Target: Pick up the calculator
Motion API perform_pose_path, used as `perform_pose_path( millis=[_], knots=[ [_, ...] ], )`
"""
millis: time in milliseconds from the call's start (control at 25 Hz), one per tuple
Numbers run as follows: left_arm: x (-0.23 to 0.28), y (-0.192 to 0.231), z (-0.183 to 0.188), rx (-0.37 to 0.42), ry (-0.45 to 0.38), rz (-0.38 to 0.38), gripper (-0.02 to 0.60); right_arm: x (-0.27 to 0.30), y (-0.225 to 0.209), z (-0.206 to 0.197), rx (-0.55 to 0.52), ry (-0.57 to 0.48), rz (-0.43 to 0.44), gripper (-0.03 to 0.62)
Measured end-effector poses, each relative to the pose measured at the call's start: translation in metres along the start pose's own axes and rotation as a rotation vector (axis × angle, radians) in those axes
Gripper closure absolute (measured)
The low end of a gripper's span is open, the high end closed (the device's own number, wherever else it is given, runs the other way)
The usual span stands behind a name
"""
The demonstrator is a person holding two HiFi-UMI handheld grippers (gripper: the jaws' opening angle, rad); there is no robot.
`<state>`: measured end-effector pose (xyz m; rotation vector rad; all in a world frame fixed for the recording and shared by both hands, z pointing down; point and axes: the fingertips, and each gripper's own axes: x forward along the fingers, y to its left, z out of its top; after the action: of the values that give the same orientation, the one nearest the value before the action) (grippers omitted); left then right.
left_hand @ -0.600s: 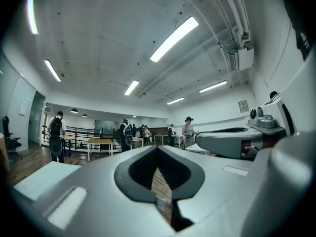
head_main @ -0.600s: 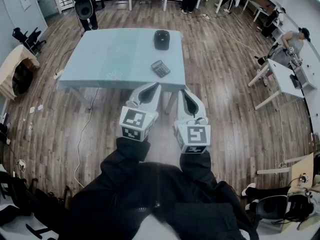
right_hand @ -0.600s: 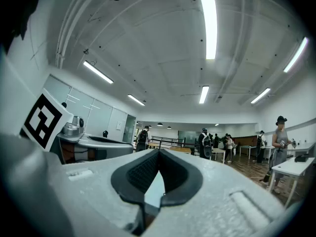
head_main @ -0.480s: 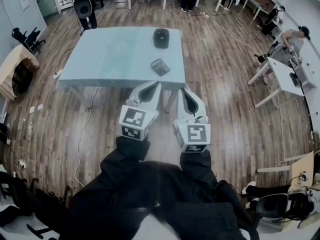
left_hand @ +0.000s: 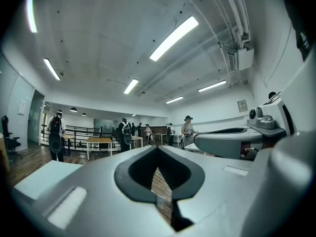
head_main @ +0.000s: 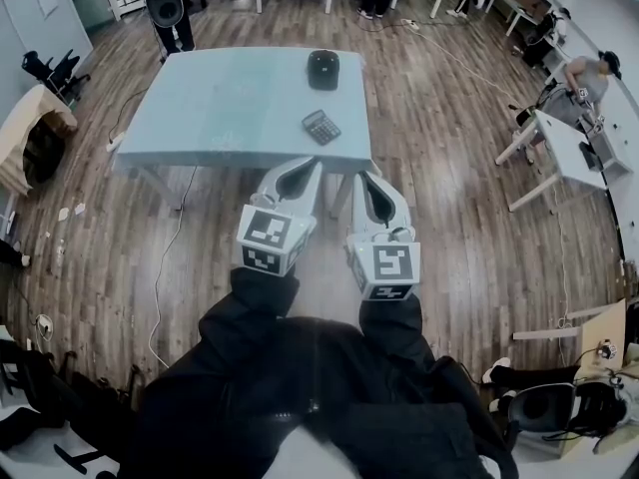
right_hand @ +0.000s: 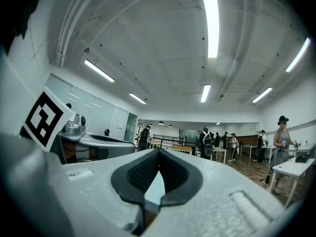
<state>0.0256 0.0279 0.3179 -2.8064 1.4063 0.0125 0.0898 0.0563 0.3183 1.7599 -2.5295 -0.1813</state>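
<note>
Left gripper (head_main: 306,171), right gripper (head_main: 367,180) both clenched, empty, short of table (head_main: 200,118). Calculator (head_main: 321,126), 12 o'clock, sits slightly higher in view than half-second ago: approach barely begun, jaws need opening.

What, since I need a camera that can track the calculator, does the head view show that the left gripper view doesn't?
Only the head view: the calculator and a black device lying on the table.
Only the left gripper view: the ceiling with its strip lights.
Both: the left tool, jaws together with nothing between them, the right tool beside it, and the wood floor.
</note>
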Motion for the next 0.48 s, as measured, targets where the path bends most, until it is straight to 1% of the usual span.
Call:
perform_pose_path(
  millis=[160, 480],
  knots=[
    [-0.002, 0.000, -0.002, -0.002, 0.000, -0.003, 0.584, 0.000, 0.004, 0.000, 0.007, -0.007, 0.013, 0.597],
    [-0.015, 0.009, -0.011, -0.021, 0.017, -0.002, 0.584, 0.003, 0.024, -0.009, 0.010, 0.031, 0.038, 0.595]
  ],
)
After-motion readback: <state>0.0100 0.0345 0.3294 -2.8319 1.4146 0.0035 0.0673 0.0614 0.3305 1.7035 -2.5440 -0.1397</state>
